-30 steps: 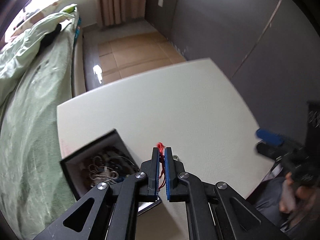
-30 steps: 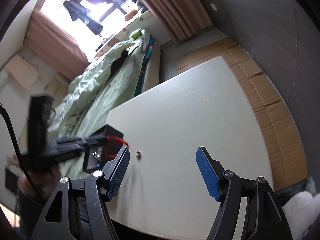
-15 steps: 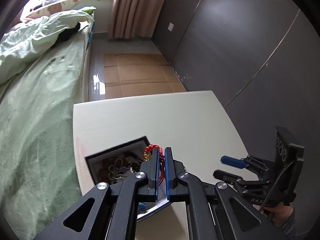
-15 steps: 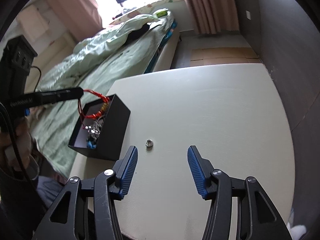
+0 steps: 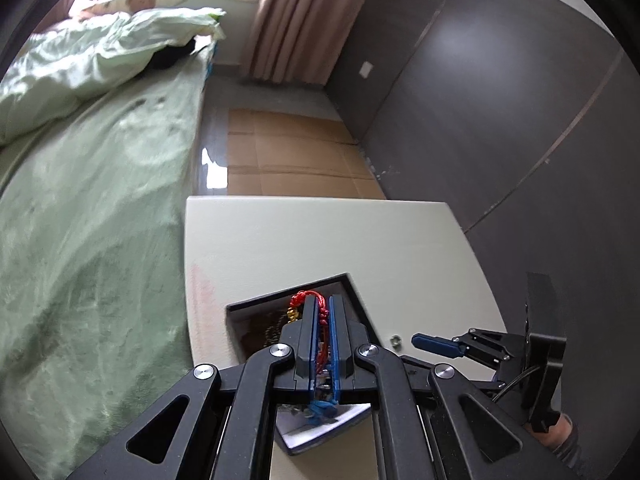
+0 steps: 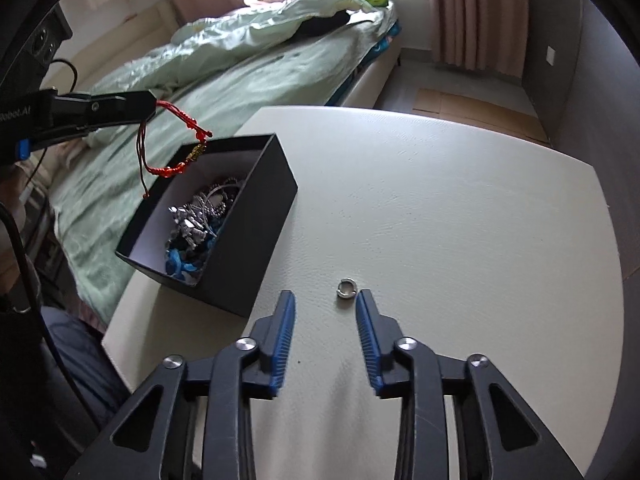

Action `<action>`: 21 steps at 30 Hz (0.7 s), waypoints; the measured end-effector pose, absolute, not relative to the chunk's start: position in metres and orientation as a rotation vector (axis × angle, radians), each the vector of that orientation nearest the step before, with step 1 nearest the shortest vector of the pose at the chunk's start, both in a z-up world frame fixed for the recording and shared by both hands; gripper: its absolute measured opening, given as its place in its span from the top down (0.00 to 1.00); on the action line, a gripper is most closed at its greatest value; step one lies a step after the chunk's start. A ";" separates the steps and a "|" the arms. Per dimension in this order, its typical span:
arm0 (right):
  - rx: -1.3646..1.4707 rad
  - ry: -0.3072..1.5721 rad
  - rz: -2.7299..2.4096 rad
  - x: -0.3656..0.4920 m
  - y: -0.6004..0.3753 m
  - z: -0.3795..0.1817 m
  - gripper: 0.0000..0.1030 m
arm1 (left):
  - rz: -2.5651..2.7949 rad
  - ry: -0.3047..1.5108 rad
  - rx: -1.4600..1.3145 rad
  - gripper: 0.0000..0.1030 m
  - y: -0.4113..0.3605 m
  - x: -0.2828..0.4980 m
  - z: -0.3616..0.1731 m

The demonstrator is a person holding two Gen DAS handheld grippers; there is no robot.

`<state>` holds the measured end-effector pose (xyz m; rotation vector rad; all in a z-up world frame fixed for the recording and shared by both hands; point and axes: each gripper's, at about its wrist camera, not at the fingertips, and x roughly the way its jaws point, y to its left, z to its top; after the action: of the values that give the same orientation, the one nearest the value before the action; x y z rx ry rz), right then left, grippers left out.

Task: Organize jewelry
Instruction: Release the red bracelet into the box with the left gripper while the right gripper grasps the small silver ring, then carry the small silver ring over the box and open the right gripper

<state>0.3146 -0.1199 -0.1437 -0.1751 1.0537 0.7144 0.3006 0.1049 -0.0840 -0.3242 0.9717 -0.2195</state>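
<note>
A red cord bracelet (image 6: pixel 176 148) hangs in the upper left of the right wrist frame, pinched at its top by the left gripper (image 6: pixel 150 106), whose fingers are clamped tight on the cord. The loop, with a small gold charm on it, dangles above the far end of the black box (image 6: pixel 256 240) without touching the contents.

Nearest the lens in the right wrist view, at the bottom centre, the right gripper (image 6: pixel 325 300) stands with its blue-padded fingers spread apart and nothing between them. Just past its right fingertip, a small silver ring (image 6: pixel 345 288) lies flat on the white table (image 6: pixel 460 220), close beside the pad; whether they touch cannot be told.

Left of centre, the box sits near the table's left edge, open at the top, holding a tangle of silver chains and blue pieces (image 6: pixel 196 232).

In the left wrist view, the left gripper (image 5: pixel 324 304) fills the bottom centre, the red cord (image 5: pixel 310 300) squeezed between its blue pads over the box (image 5: pixel 352 292). The ring (image 5: pixel 395 341) shows at the lower right, with the right gripper's blue tip (image 5: pixel 434 346) just beside it.

Farther back, a bed with green bedding (image 6: pixel 248 64) lies beyond the table's left edge, and pink curtains (image 6: pixel 472 12) hang in the upper right.
</note>
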 end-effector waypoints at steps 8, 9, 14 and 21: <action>-0.266 1.075 0.639 0.322 -0.102 -0.157 0.78 | -0.252 0.980 -0.413 0.77 0.123 0.298 -0.086; -0.277 1.070 0.630 0.322 -0.101 -0.157 0.82 | -0.254 0.970 -0.428 0.57 0.126 0.296 -0.085; -0.311 1.059 0.602 0.321 -0.099 -0.157 0.87 | -0.228 0.921 -0.431 0.39 0.134 0.284 -0.077; -0.232 0.989 0.609 0.319 -0.106 -0.127 0.87 | -0.196 0.913 -0.440 0.39 0.147 0.277 -0.077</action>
<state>0.3188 -0.1062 -0.1273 -0.2321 0.9889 0.6089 0.2770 0.1470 -0.0772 -0.4398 0.9129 -0.1957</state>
